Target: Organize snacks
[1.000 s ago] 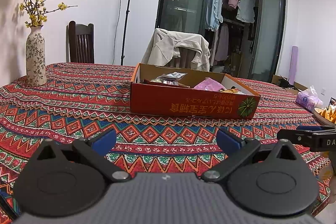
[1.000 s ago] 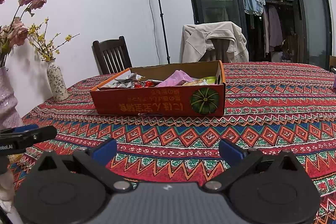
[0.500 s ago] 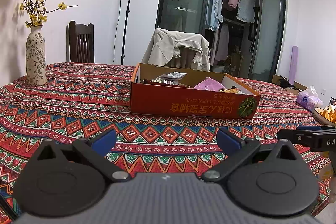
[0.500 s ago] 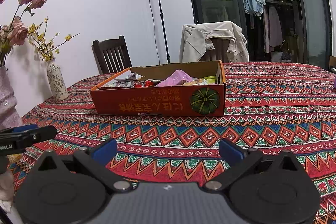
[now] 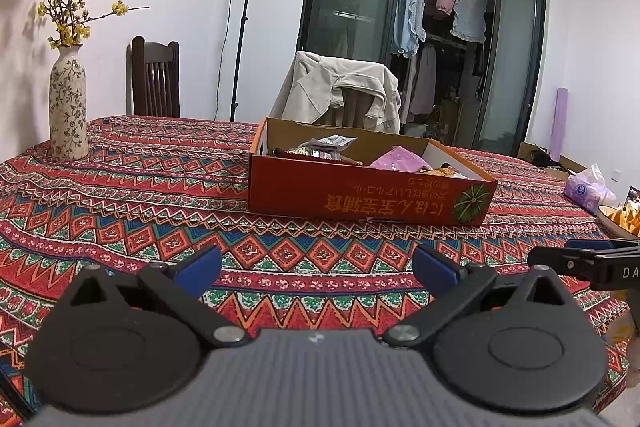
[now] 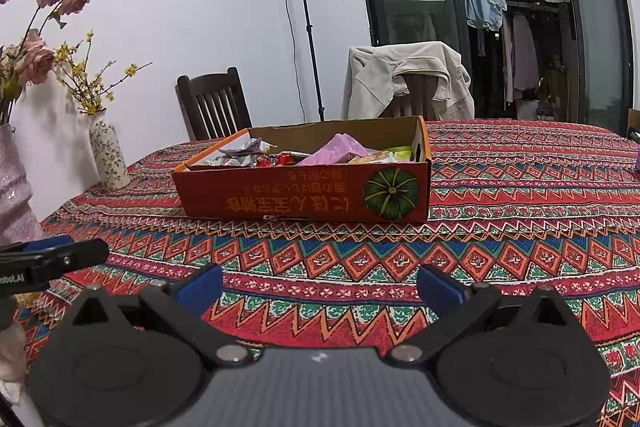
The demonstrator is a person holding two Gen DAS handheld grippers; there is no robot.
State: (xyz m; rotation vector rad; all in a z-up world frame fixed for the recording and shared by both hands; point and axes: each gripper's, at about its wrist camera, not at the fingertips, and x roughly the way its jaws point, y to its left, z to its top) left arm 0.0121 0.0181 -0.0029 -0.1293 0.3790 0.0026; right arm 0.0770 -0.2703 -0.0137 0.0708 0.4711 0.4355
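Item: open orange cardboard box, printed with a green pumpkin at its right end, standing on the bench under a red patterned cloth. Contents: mixed snack packets, among them a pink pouch, silver wrappers toward the left end and red-wrapped pieces near the middle; all visible snacks lie inside the box walls, none seen loose on the cloth. Long axis of the box: left to right across both views, its long printed side facing the fingers. Left gripper: fingers spread wide, nothing between them, low over the near bench edge; box lies ahead and slightly right. Right gripper: fingers likewise spread and empty; box lies ahead and slightly left. Neither gripper is clearly nearer; both stand well apart from the box with bare cloth between. Stage, as a judgement: the scene fits equally snacks awaiting sorting within the box and snacks gathered into it. Other items: patterned vase with yellow sprigs at far left, purple tissue pack and a bowl at the right edge.
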